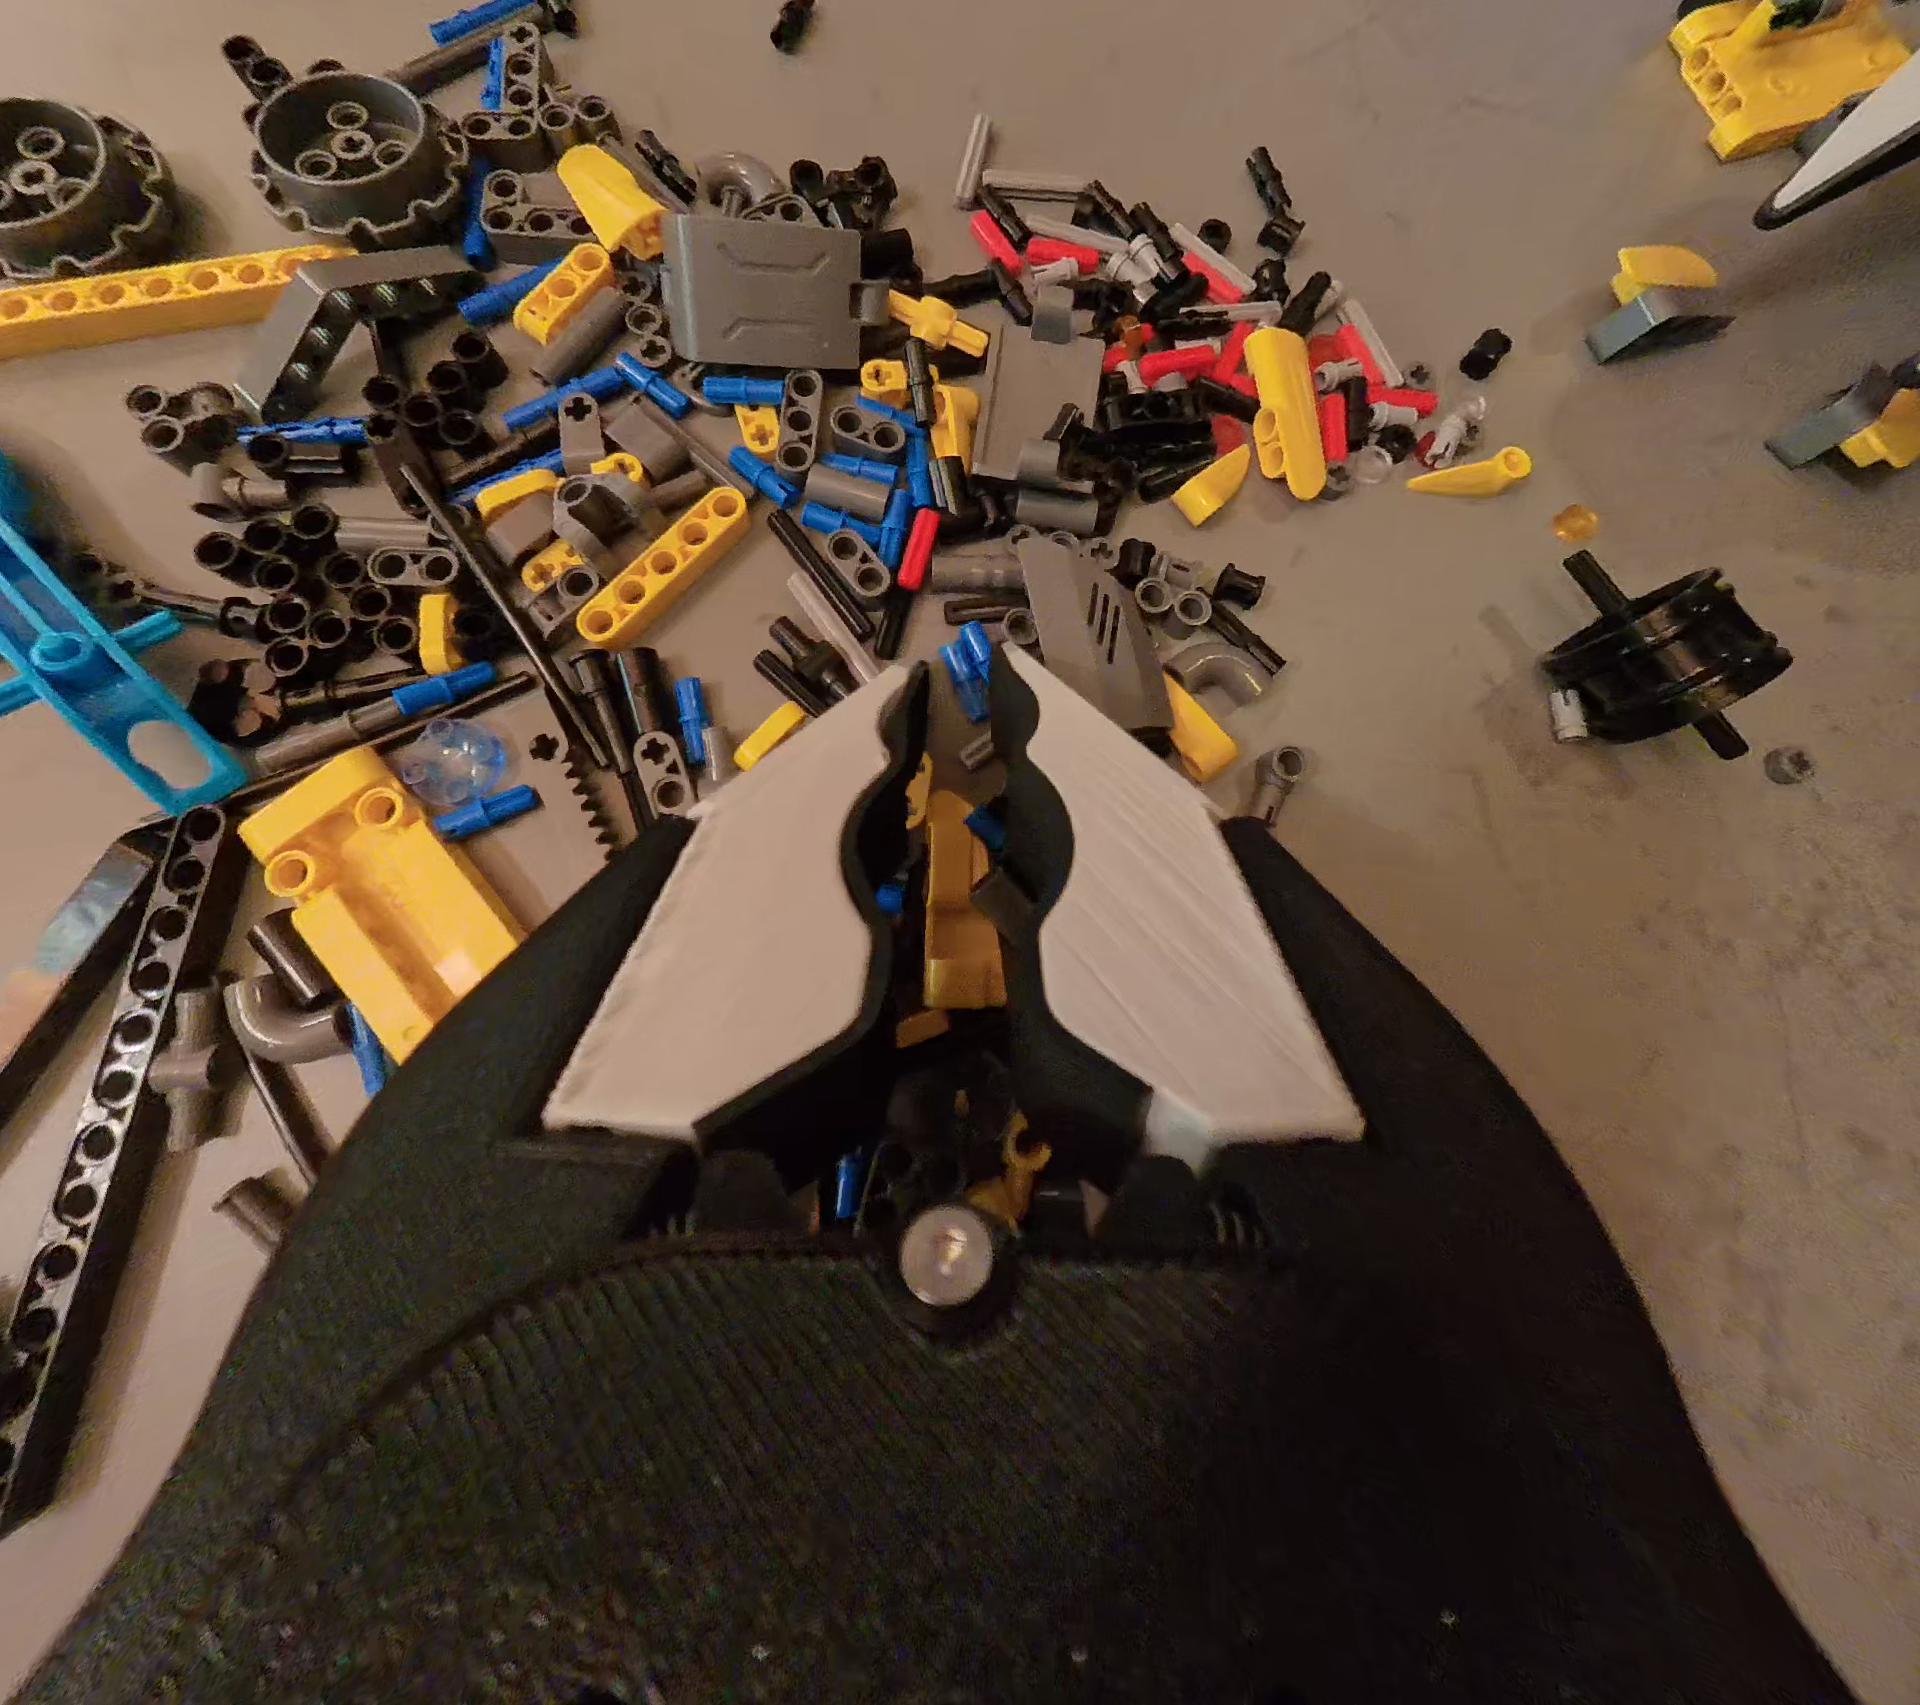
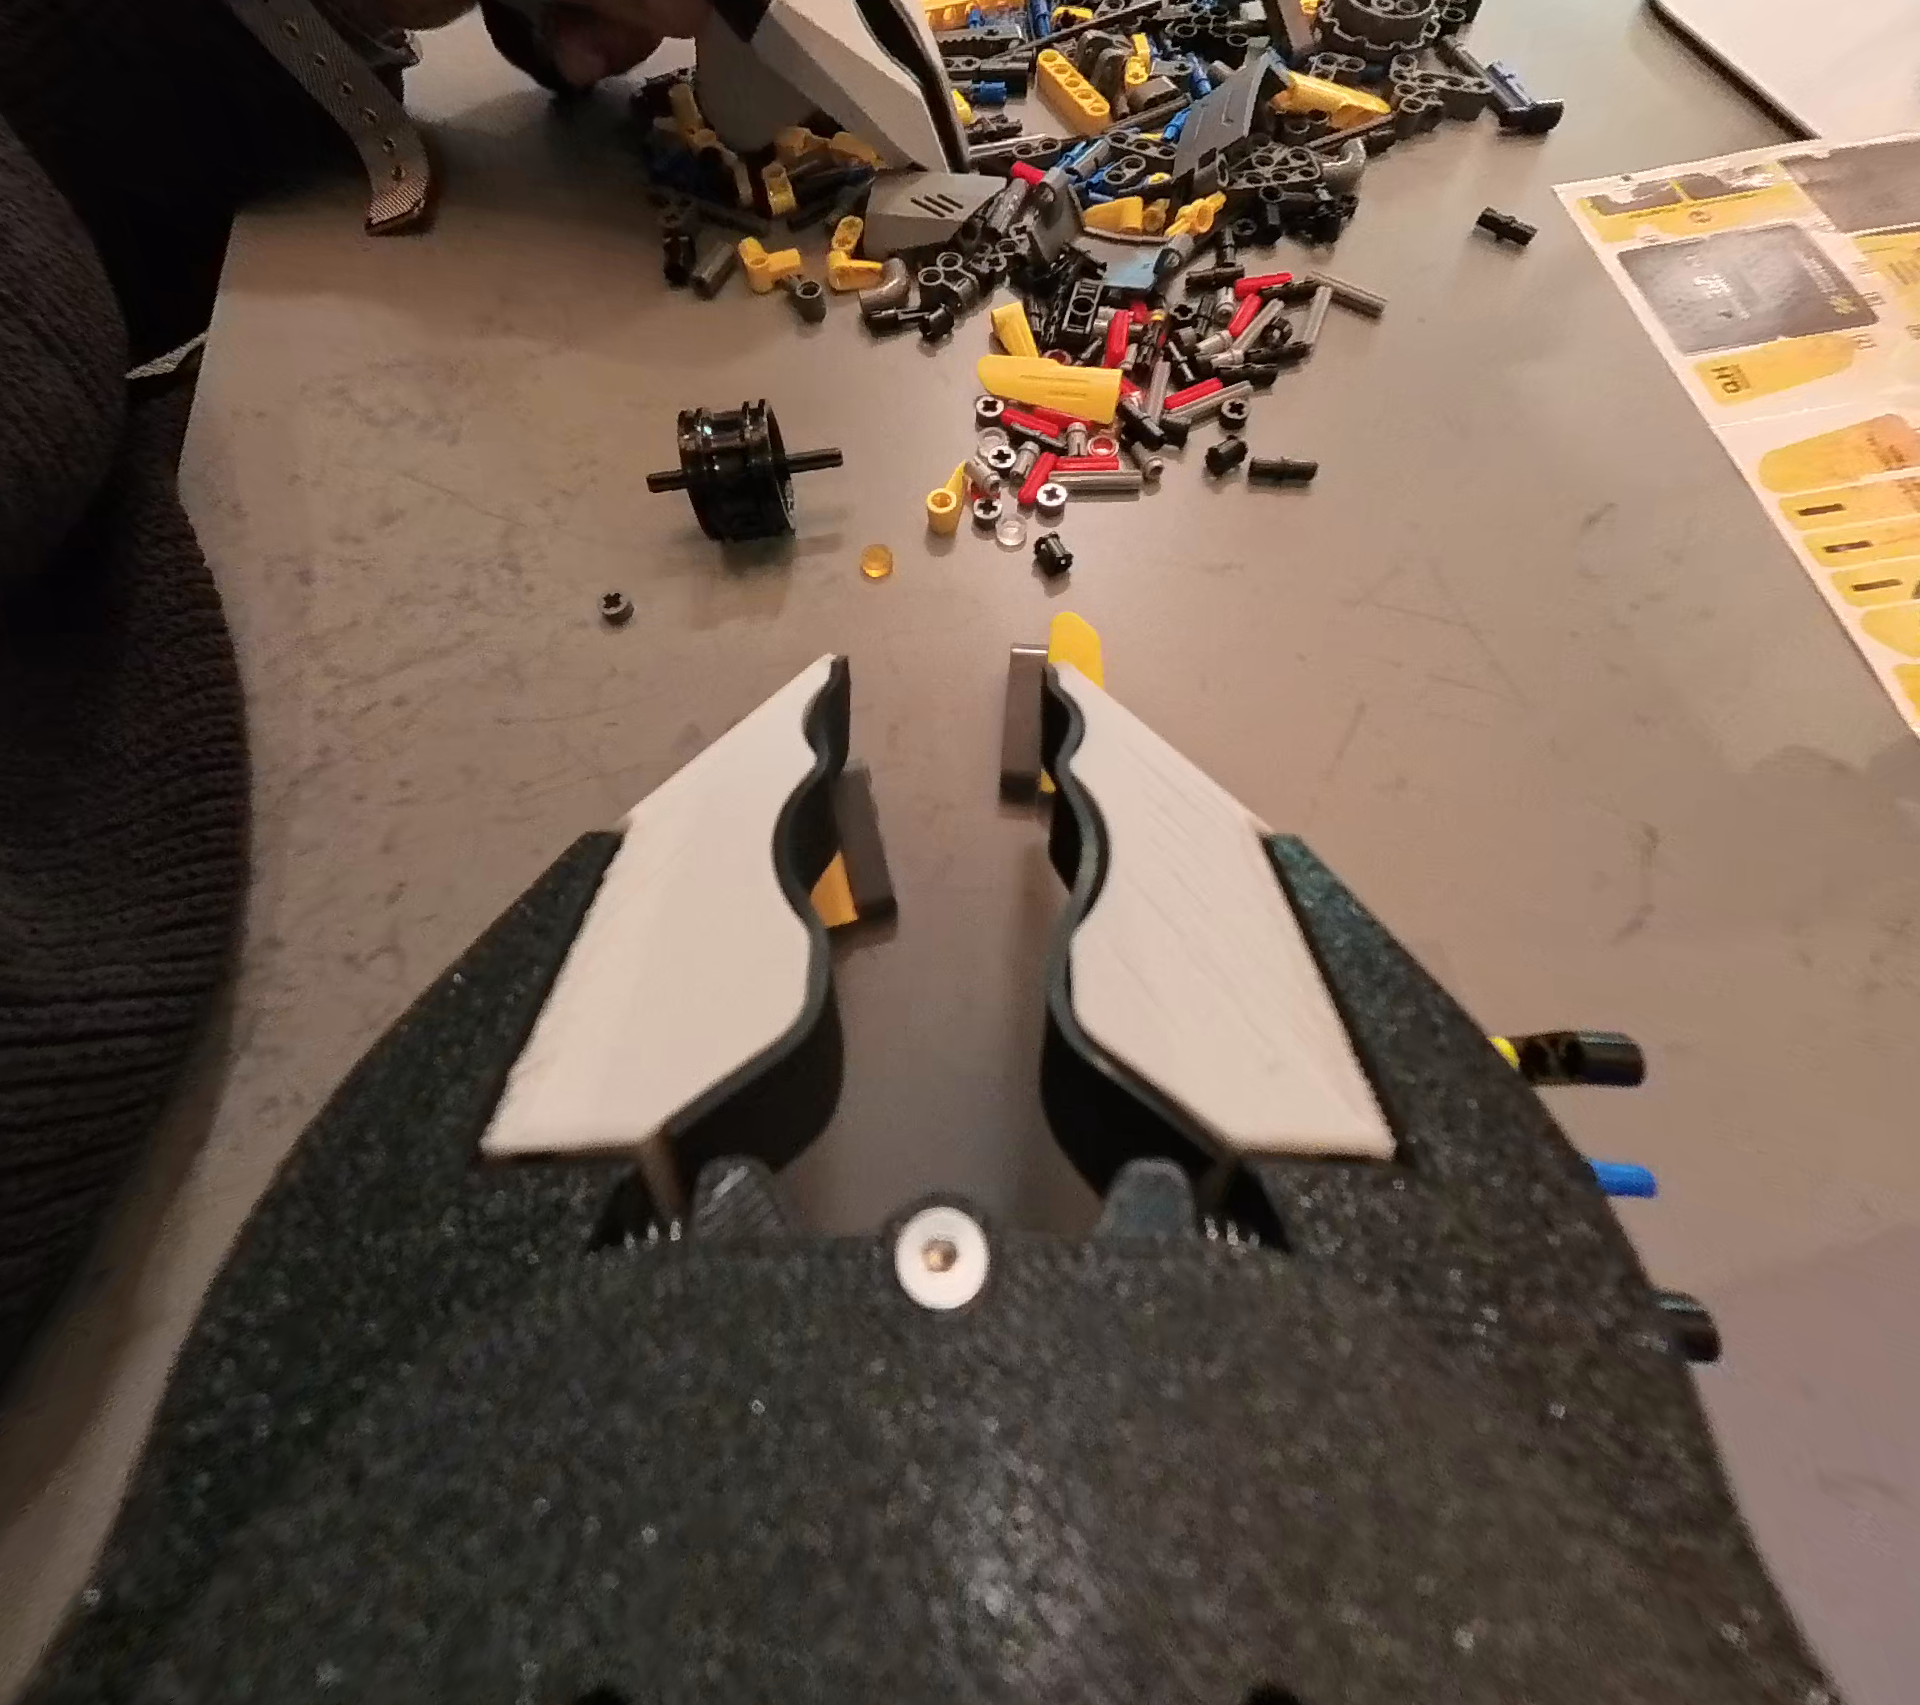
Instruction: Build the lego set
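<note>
A pile of small building parts (image 1: 790, 429) in black, grey, yellow, blue and red lies on the grey table. My left gripper (image 1: 961, 668) is down in the near edge of the pile, its jaws almost together around a blue pin (image 1: 966, 653). It also shows in the right wrist view (image 2: 935, 138), held by a person's hand, its tips in the pile (image 2: 1122, 128). My right gripper (image 2: 930, 689) is open and empty, low over bare table. One small grey-and-yellow piece (image 2: 864, 845) lies by its left finger and another (image 2: 1023, 720) by its right finger.
A black wheel on an axle (image 2: 743, 466) stands apart from the pile, also in the left wrist view (image 1: 1662, 658). A sticker sheet (image 2: 1766, 305) lies at the right. A yellow assembly (image 1: 1787, 45), a turquoise part (image 1: 94, 679) and a dark sleeve (image 2: 104, 720) border the area. The tips of one gripper are about 20 cm away from the tips of the other.
</note>
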The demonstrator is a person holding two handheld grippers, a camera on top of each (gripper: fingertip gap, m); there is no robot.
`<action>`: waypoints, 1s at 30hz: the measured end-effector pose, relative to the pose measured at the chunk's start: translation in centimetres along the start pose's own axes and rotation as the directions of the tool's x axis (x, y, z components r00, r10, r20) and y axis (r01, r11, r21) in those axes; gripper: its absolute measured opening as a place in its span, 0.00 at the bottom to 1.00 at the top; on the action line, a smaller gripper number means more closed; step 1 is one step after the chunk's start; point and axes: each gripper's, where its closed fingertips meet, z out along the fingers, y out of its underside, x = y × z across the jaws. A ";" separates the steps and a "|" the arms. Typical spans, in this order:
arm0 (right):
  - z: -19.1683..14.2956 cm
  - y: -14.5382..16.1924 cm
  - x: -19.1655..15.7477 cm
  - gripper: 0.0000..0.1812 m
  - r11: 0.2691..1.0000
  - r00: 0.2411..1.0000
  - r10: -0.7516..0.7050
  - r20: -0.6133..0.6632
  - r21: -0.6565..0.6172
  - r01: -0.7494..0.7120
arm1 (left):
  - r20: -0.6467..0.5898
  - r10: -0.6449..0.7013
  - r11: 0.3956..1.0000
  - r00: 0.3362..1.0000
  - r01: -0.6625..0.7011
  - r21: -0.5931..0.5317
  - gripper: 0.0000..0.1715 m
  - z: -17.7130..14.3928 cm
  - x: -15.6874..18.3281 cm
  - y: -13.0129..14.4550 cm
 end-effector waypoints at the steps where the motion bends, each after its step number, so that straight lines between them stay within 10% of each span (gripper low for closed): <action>1: 0.0 0.0 0.0 0.20 1.000 1.000 0.001 0.000 0.000 -0.001 | 0.014 0.011 1.000 1.000 -0.011 -0.002 0.04 0.0 -0.1 0.0; 30: 0.4 0.4 -0.7 0.20 0.996 0.996 -0.087 -0.021 -0.033 0.086 | 0.100 0.106 0.994 0.989 -0.105 -0.016 0.00 -0.1 -0.2 0.3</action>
